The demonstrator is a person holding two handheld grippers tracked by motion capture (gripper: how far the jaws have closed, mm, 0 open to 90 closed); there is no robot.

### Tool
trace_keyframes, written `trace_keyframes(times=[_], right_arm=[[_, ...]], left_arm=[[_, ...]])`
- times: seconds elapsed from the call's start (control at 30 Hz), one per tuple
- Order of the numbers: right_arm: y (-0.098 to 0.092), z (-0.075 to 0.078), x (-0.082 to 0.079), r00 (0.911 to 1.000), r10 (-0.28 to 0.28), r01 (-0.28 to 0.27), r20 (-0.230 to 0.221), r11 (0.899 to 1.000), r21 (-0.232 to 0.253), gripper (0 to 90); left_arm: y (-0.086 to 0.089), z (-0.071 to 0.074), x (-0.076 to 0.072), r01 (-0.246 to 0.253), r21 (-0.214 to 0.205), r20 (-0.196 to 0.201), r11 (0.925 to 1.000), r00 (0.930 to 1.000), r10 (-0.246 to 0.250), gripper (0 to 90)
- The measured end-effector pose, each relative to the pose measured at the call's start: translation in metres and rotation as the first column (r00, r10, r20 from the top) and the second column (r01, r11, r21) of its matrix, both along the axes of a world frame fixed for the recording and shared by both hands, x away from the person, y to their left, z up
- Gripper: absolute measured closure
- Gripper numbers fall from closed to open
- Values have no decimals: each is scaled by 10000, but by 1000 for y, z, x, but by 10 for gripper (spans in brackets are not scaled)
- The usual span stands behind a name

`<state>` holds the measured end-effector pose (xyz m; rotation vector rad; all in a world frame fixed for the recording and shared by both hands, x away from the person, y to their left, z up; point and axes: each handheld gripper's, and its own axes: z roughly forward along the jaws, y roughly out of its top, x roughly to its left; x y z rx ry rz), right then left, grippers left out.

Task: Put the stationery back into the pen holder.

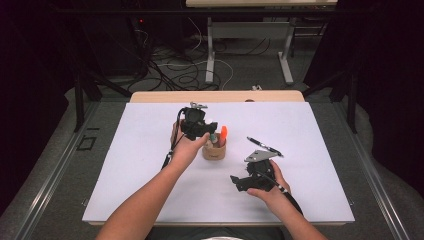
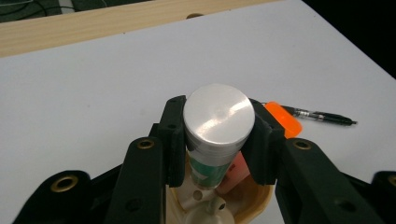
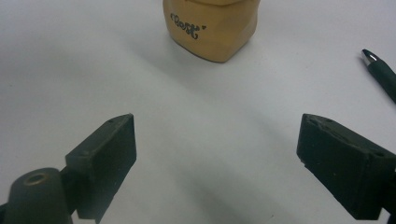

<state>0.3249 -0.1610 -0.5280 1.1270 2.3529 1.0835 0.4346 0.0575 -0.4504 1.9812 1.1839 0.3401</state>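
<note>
My left gripper [image 1: 209, 131] [image 2: 218, 140] is shut on a stick with a round silvery cap [image 2: 218, 119] and a green label, upright over a tan cup [image 1: 214, 151] [image 2: 262, 201] at the middle of the white sheet. An orange-tipped thing [image 1: 224, 132] [image 2: 283, 119] and a pink one [image 2: 234, 173] stand in the cup. My right gripper [image 1: 237, 180] [image 3: 217, 154] rests low near the front right, open, with bare sheet between its jaws; the cup [image 3: 212, 28] lies ahead of it. A black pen [image 1: 264, 146] [image 2: 322, 115] [image 3: 384, 74] lies to the right of the cup.
The white sheet [image 1: 150, 165] covers a wooden table whose far edge [image 1: 215, 96] shows. Beyond it lie cables on the floor [image 1: 170, 70] and another table's legs [image 1: 286, 55]. Dark drapes stand at both sides.
</note>
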Motion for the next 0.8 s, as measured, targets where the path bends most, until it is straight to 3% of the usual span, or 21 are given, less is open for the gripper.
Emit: trace_keyframes(times=[0.57, 0.8], right_arm=[[0, -1, 0, 9999, 83, -83, -62, 10000, -17, 144], [0, -1, 1, 9999, 128, -128, 2, 9999, -16, 145]], left_arm=[[-6, -23, 1, 257, 959, -48, 9951, 9997, -253, 642], [-7, -26, 1, 269, 1170, 142, 9928, 9995, -288, 640]])
